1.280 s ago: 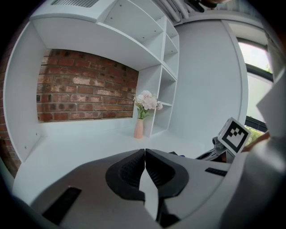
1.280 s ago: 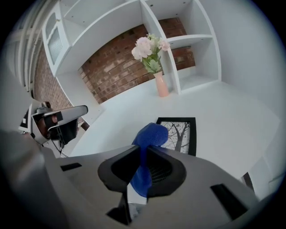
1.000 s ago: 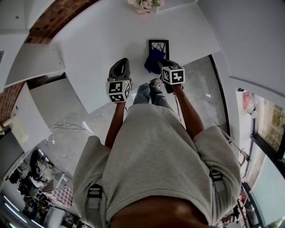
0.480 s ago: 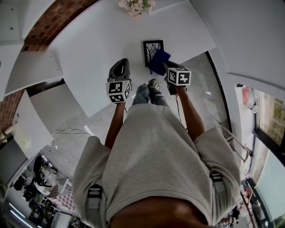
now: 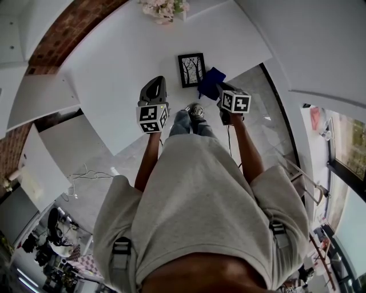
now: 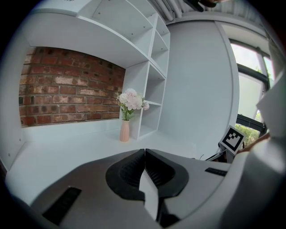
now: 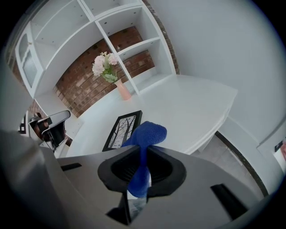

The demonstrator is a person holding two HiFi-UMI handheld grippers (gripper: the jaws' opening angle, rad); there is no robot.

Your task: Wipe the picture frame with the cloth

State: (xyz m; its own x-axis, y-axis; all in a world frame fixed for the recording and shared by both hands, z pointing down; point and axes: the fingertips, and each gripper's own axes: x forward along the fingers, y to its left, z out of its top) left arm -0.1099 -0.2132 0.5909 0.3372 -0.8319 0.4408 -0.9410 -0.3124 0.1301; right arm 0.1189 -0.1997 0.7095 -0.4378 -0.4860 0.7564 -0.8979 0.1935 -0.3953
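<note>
A black picture frame (image 5: 191, 70) with a tree print lies flat on the white desk (image 5: 114, 74); it also shows in the right gripper view as the frame (image 7: 123, 129). My right gripper (image 5: 220, 90) is shut on a blue cloth (image 5: 211, 83), held just right of the frame and off it. In the right gripper view the cloth (image 7: 144, 143) bunches out past the gripper (image 7: 142, 154). My left gripper (image 5: 154, 88) hovers left of the frame, jaws together on nothing, seen as the gripper (image 6: 144, 156).
A pink vase of pale flowers (image 5: 163, 8) stands at the back of the desk, also seen as the vase (image 6: 125, 127) beside white shelving (image 6: 149, 89). A brick wall (image 6: 67, 94) backs the desk. The desk's curved edge (image 7: 214, 129) drops to grey floor.
The right gripper has carried the blue cloth to the right, off the frame, so the whole frame is now uncovered. The left gripper has stayed about where it was.
</note>
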